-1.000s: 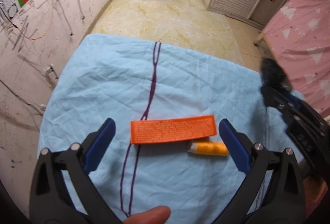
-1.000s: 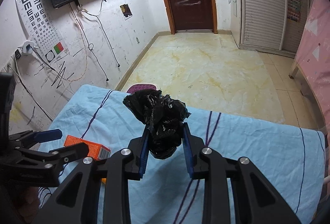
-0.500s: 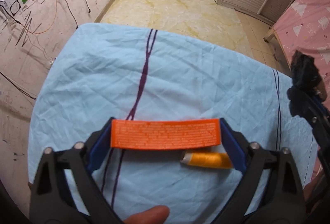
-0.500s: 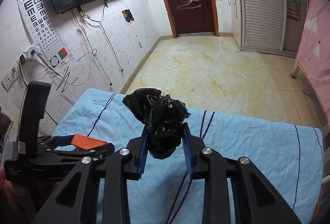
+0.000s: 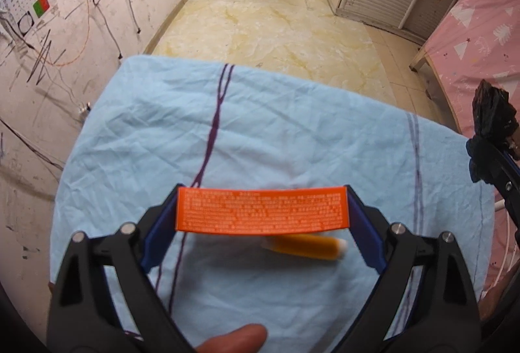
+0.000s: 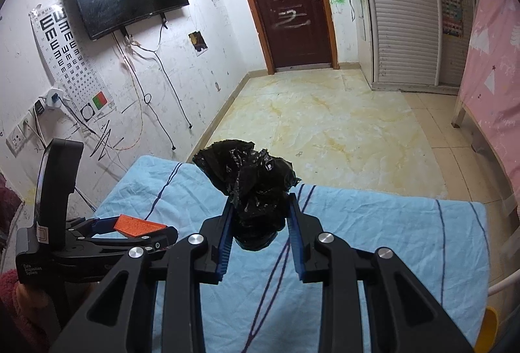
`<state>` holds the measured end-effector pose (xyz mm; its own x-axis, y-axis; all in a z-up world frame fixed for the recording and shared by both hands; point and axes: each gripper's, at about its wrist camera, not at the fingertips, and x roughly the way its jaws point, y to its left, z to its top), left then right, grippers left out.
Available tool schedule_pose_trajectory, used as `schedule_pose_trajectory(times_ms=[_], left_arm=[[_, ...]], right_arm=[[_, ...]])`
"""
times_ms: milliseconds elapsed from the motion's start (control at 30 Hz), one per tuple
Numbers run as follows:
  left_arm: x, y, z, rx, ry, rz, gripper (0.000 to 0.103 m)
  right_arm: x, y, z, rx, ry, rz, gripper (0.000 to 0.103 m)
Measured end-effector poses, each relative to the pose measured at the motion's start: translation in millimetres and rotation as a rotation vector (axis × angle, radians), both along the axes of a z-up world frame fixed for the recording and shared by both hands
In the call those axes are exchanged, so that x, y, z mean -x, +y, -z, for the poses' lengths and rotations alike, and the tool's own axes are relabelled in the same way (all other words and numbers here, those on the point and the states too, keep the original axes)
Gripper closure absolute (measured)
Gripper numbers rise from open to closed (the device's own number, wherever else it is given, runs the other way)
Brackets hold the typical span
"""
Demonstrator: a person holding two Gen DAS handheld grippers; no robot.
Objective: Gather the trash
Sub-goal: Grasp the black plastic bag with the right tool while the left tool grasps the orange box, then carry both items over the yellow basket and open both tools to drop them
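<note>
Both grippers loaded: box in left, bag in right.

Left gripper (image 5: 262, 216) clamps the orange carton (image 5: 262, 210) end to end, lower centre of its frame, lifted clear of the blue sheet (image 5: 292, 132); long-axis hold likely keeps the thin box from crushing. Small orange tube (image 5: 305, 246) lies on the sheet just beneath, blurred, not yet collected. Right gripper (image 6: 260, 231) is closed on a crumpled black plastic bag (image 6: 250, 187), centre frame, held aloft, presumably the trash receptacle awaiting opening. Carton probably goes in next.
</note>
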<state>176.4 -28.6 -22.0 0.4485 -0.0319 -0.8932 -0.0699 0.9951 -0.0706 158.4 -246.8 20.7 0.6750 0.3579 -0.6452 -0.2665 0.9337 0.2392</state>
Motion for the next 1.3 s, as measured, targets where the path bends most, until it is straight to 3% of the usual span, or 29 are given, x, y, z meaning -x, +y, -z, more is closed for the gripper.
schedule_pose_trajectory(times_ms=[333, 633, 1033, 1300], left_arm=[[23.0, -55.8, -28.3, -0.012, -0.072, 0.11, 0.014], [45.0, -120.0, -37.1, -0.032, -0.112, 0.247, 0.014], [68.2, -201.1, -35.8, -0.075, -0.12, 0.385, 0.014], [92.2, -262.6, -36.8, -0.075, -0.119, 0.492, 0.014]], right_arm=[[35.0, -54.9, -10.6, -0.014, -0.048, 0.091, 0.08], [78.9, -119.4, -6.3, -0.033, -0.082, 0.208, 0.08], [126.2, -197.4, 19.7, -0.062, -0.076, 0.345, 0.08], [162.6, -249.6, 52.7, -0.064, -0.041, 0.458, 0.08]])
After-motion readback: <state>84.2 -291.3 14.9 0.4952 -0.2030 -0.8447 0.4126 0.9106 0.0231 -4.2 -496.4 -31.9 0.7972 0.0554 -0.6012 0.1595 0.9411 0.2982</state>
